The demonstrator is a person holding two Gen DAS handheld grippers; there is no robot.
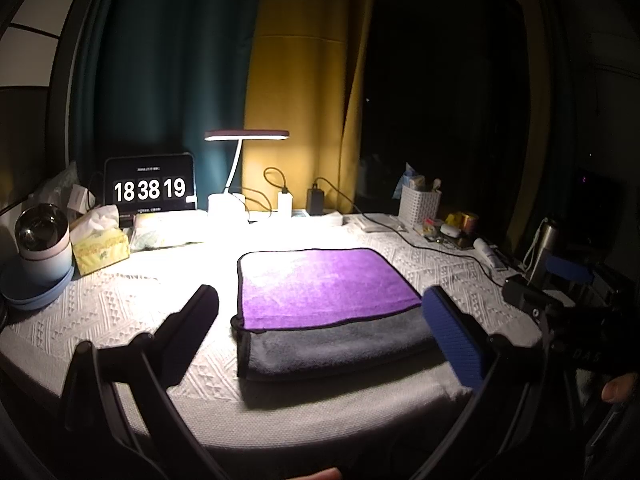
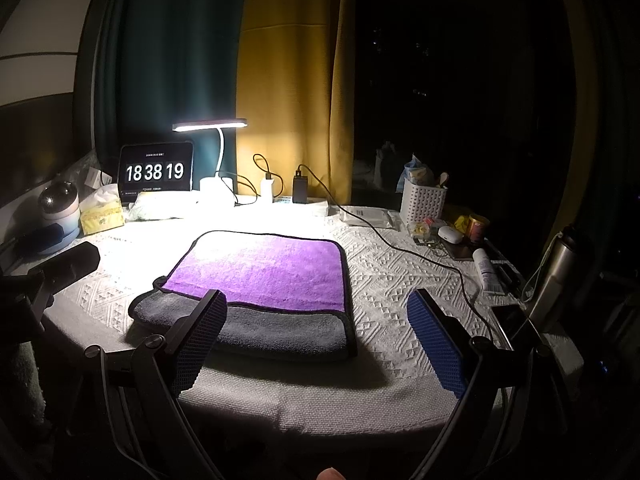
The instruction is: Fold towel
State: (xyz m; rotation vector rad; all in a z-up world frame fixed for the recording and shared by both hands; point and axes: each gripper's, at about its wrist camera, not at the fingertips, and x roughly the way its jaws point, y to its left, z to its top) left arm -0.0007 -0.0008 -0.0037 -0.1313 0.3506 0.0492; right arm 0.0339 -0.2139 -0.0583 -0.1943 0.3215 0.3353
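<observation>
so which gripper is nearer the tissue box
Left. The left gripper hangs open over the folded towel with the tissue box off to its left; the right gripper sits further right, past the towel's right edge.

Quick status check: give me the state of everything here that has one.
towel: folded, purple layer over grey, flat on table
left gripper: open, empty
right gripper: open, empty
desk lamp: on
clock screen: on, reads 18 38 19
tissue box: open, tissue sticking up
</observation>
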